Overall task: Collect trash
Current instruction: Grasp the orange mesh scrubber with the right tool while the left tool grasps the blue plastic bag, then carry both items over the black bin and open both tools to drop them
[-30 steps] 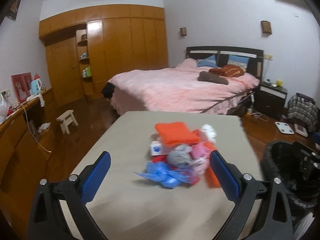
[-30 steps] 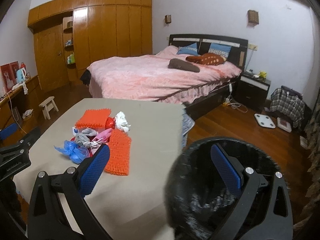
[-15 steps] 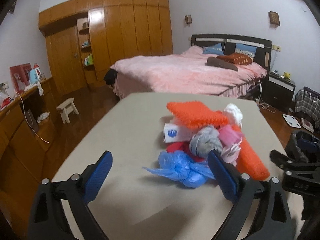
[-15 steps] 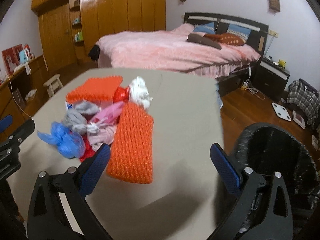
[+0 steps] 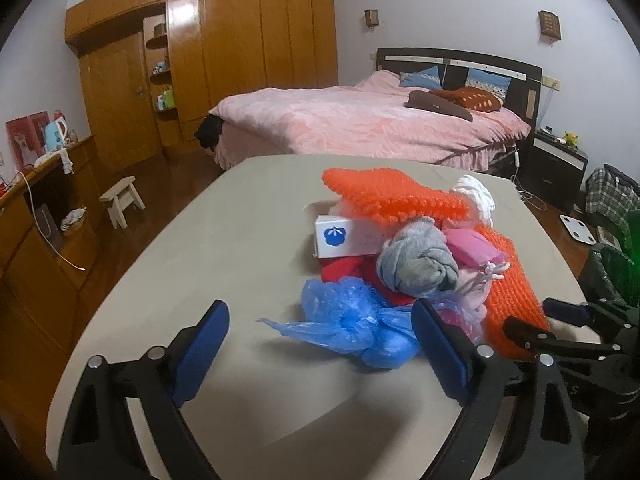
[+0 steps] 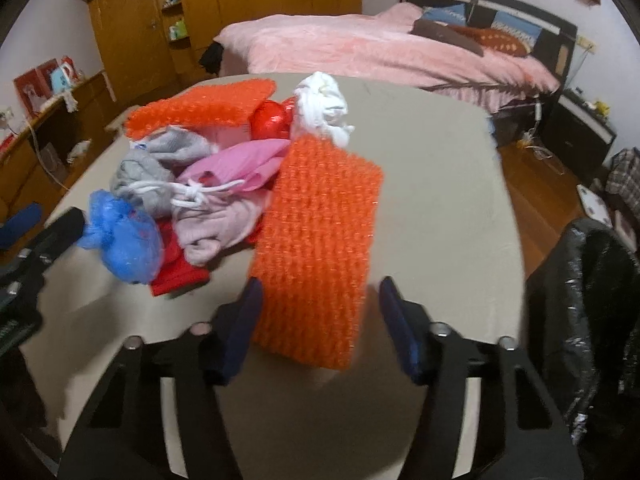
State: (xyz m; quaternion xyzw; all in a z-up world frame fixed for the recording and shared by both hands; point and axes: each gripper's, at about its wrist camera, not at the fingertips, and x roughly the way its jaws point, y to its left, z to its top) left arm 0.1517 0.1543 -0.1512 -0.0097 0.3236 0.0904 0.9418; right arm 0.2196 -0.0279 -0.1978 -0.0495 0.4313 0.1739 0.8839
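While the trash pile is lying mid-bench, bare bench [image 5: 224,248] surface is stretching leftward to the edge. Left gripper [image 5: 320,344] is hovering with jaws spread wide, empty, around the blue plastic bag [image 5: 352,324]. Right gripper [image 6: 320,320] is flanking the near end of the orange foam net [image 6: 320,232], jaws parted, not gripping. Black-lined bin [image 6: 592,304] is standing beyond the right edge.

Dim, soft-shadowed (edges fisheye-warped, blurry)

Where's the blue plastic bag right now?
The blue bag lies on the table at the pile's near-left edge, just ahead of the open left claw, beside the grey cloth; the right view shows it far left.
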